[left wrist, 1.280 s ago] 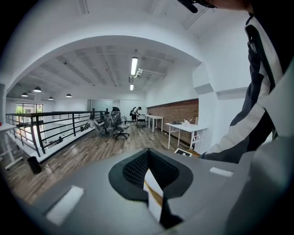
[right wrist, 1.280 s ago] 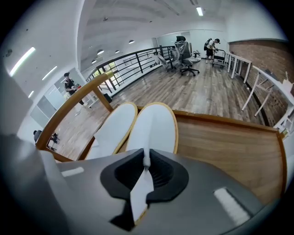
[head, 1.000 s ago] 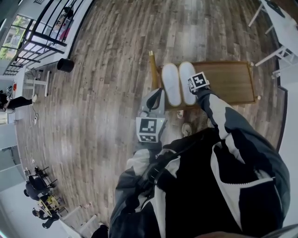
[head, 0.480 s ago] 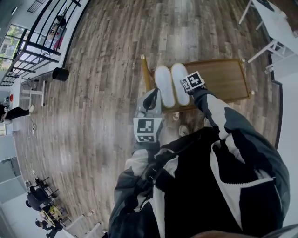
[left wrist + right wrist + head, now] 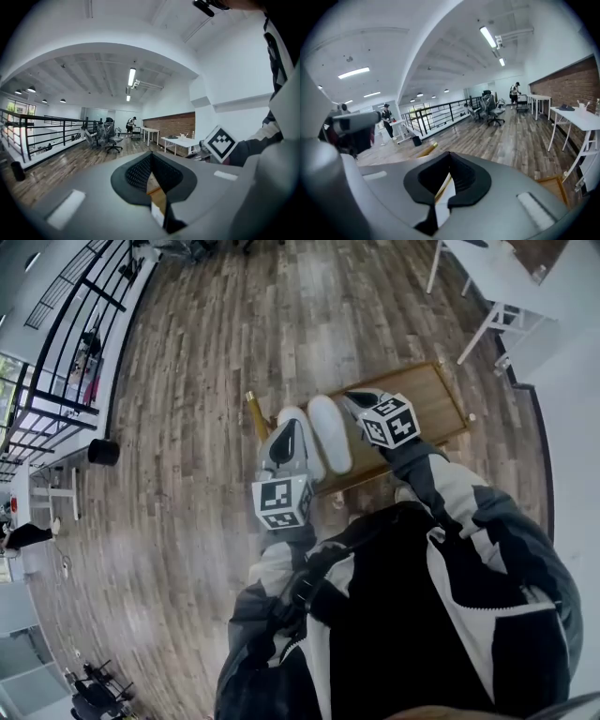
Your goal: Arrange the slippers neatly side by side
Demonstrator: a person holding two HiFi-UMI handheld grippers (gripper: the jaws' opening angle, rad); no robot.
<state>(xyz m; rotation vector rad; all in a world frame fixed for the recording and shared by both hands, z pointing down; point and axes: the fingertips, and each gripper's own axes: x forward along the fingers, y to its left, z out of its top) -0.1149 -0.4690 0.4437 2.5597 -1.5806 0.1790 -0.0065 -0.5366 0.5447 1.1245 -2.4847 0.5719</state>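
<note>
Two white slippers (image 5: 330, 432) lie side by side on a low wooden table (image 5: 433, 397). The left slipper (image 5: 306, 454) is partly hidden behind my left gripper (image 5: 285, 426), which hangs above its left edge, shut and holding nothing. My right gripper (image 5: 352, 397) hovers just right of the right slipper, also shut and holding nothing. In the left gripper view the jaws (image 5: 150, 157) meet with only table wood showing under them. In the right gripper view the shut jaws (image 5: 450, 155) point out over the room.
Wooden plank floor surrounds the table. White tables (image 5: 492, 282) stand at the upper right, a black railing (image 5: 66, 343) and a black bin (image 5: 103, 452) at the left. Office chairs (image 5: 110, 136) and a person (image 5: 131, 125) are far off. The person's dark jacket fills the lower head view.
The right gripper has come off the right slipper and risen to its right. The left gripper has lifted a little. The slippers stay together; the head camera has shifted.
</note>
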